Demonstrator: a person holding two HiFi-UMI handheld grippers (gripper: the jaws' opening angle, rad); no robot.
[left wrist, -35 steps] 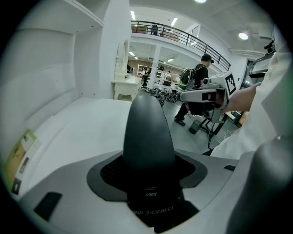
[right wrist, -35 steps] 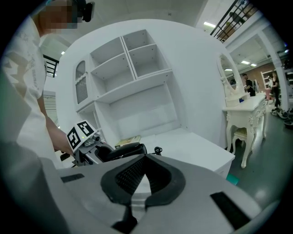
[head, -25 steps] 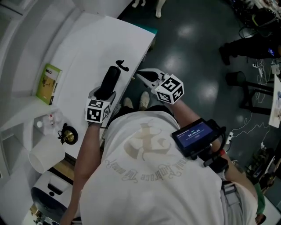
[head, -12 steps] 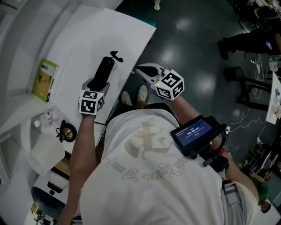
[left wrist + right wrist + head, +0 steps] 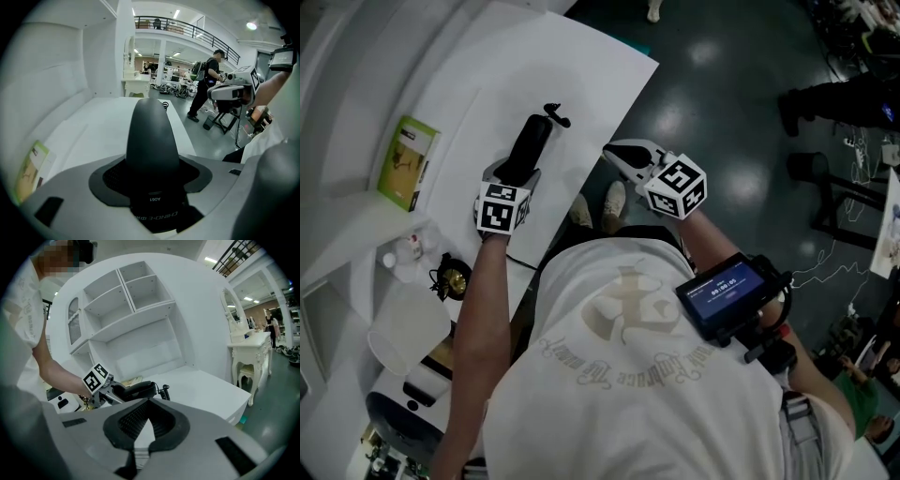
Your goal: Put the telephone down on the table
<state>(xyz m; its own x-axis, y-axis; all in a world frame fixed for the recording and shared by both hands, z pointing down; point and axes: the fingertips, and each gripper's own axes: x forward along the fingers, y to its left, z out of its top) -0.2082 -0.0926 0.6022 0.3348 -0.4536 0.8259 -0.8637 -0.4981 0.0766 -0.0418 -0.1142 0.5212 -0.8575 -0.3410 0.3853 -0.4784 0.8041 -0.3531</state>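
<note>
We see the left tool clamped on the black telephone. Its jaws stand wide on either side of the handset's near end, and the dark pads press against it. The rest of the handset reaches away from the tool over the white bench, near the bench's right edge. At its far tip a short black coiled cord curls off. From the right gripper view the handset looks to sit a little above the bench top, but we cannot tell for sure whether it touches the surface.

The right tool is off the bench, to the right of its edge and over the dark floor. Its jaws are closed together with nothing between them, and it points toward the far left.

On a white ledge at the left of the bench lies a green box, well apart from the telephone. Nearer to us on that side sit a small brass-coloured object and a white tub.

A screen device is strapped to the right forearm. In the left gripper view, a person in dark clothes stands far off in the hall beyond the bench.
</note>
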